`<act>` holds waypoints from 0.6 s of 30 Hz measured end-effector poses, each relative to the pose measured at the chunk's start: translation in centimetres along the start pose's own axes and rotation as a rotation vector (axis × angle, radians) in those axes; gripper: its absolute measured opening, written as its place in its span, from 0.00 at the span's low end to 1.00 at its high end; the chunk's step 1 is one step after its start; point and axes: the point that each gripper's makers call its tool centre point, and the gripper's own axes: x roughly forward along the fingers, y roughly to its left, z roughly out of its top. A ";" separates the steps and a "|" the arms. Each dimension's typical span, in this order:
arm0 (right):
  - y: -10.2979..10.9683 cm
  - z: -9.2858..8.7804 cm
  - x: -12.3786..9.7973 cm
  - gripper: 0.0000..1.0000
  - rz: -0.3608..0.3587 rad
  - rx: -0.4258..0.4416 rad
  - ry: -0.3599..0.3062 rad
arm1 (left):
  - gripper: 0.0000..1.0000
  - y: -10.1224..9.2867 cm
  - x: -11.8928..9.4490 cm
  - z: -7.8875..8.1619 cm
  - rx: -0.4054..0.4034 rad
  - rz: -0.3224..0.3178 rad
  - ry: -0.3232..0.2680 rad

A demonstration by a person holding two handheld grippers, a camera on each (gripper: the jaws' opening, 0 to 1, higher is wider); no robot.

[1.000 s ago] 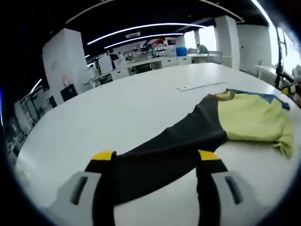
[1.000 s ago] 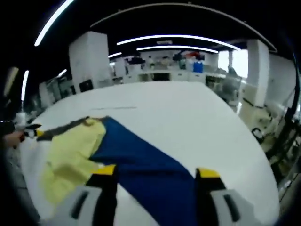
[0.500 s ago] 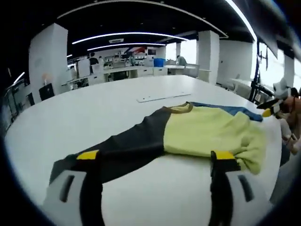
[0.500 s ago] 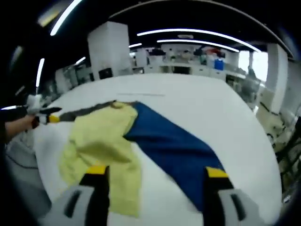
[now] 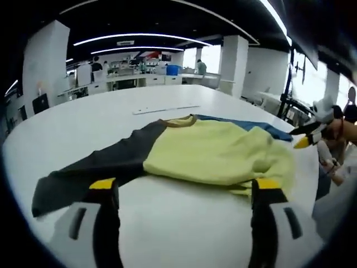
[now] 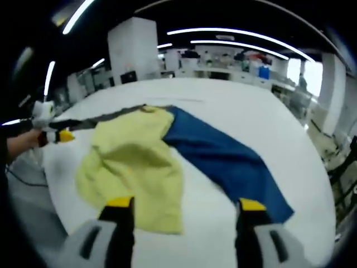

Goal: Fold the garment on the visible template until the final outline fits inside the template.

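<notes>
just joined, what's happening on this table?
A person holds a hand-held gripper in each hand over a white table. A long-sleeved top with yellow body, dark grey sleeve and blue sleeve lies spread out, sleeves unfolded. The left hand-held gripper and the right hand-held gripper are both open, holding nothing. Folding looks barely begun.

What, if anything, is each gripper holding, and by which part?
Nothing. The left gripper and right gripper are both open, their fingers apart above the table; the garment lies flat beyond them.

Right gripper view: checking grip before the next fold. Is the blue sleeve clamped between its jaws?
No, the blue sleeve lies flat on the table, beyond the open right gripper.
</notes>
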 end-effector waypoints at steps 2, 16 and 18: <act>0.1 -0.2 0.0 0.70 0.003 0.002 0.000 | 0.94 -1.0 0.2 -0.3 0.008 -0.015 0.005; 1.6 -2.0 0.8 0.52 0.010 0.016 0.026 | 0.70 -4.8 1.3 -2.8 -0.002 -0.075 0.056; 1.3 -2.3 0.9 0.49 -0.004 -0.007 0.035 | 0.65 -5.1 1.5 -3.3 -0.015 -0.092 0.062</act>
